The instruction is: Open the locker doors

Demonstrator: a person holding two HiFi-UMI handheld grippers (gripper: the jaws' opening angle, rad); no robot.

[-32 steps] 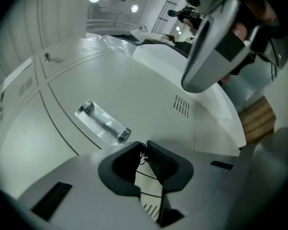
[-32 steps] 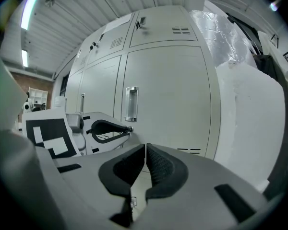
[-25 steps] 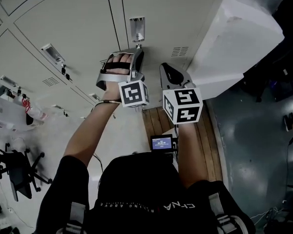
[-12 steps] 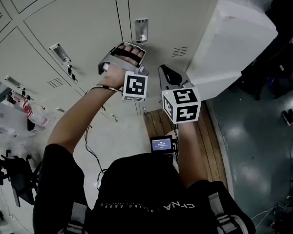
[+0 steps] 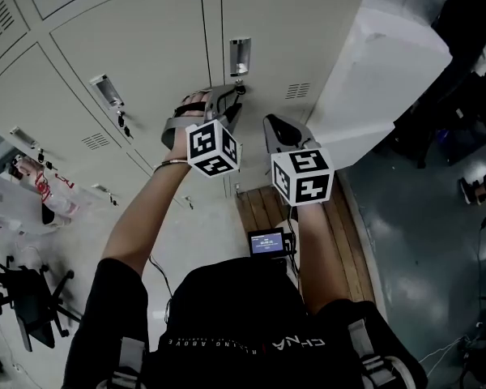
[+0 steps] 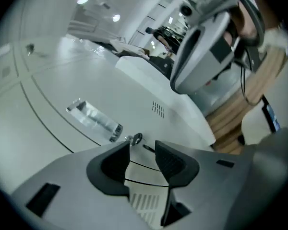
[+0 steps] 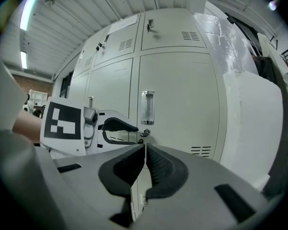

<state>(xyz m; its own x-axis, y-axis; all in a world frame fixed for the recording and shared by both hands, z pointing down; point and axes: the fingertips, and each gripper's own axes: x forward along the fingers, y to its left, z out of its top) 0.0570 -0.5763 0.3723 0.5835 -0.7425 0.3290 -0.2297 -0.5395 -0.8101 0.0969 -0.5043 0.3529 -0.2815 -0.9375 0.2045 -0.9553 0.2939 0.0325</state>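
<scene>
The left gripper [image 6: 143, 150] has just been opening its fingers. They are now spread with nothing between them, and the key [image 6: 135, 139] in the closed locker door [image 6: 134, 95] is just ahead of the tips. The right gripper [image 7: 145, 150] has its fingers pressed together and empty, near the same door.

White lettering across black garment [image 5: 251, 343] at person's shoulders: upside down, too small and blurred to read surely. Small black-framed screen [image 5: 267, 242]: pale digits, illegible. No other text legible.
</scene>
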